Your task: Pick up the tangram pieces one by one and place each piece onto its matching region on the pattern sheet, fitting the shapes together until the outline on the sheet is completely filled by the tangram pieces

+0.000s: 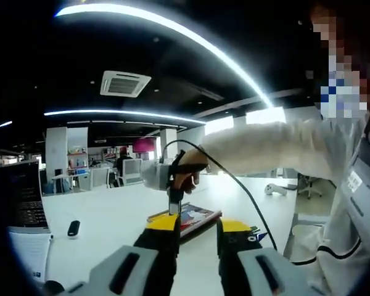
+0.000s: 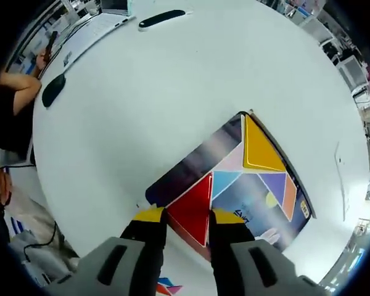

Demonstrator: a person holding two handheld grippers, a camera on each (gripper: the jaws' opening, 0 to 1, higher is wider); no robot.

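Note:
The pattern sheet (image 2: 191, 166) lies on the white table (image 2: 172, 86), printed with pink, blue, purple and orange regions. A yellow triangle (image 2: 261, 148) sits on its upper part. A red triangle (image 2: 194, 208) lies low over the sheet's near left part, between the jaws of my right gripper (image 2: 189, 214), which touch its two sides. In the left gripper view the right gripper (image 1: 172, 206), held by a hand, points down onto the sheet (image 1: 197, 217). My left gripper (image 1: 198, 225) is held level above the table, apart from the sheet, open with nothing between its jaws.
Loose coloured pieces (image 2: 166, 285) lie off the sheet near me. A laptop (image 1: 21, 197) and a small black object (image 1: 74, 228) sit at the left, and a white controller (image 1: 271, 188) far right. A black pen (image 2: 162, 18) lies far across. A cable (image 1: 246, 197) trails from the right gripper.

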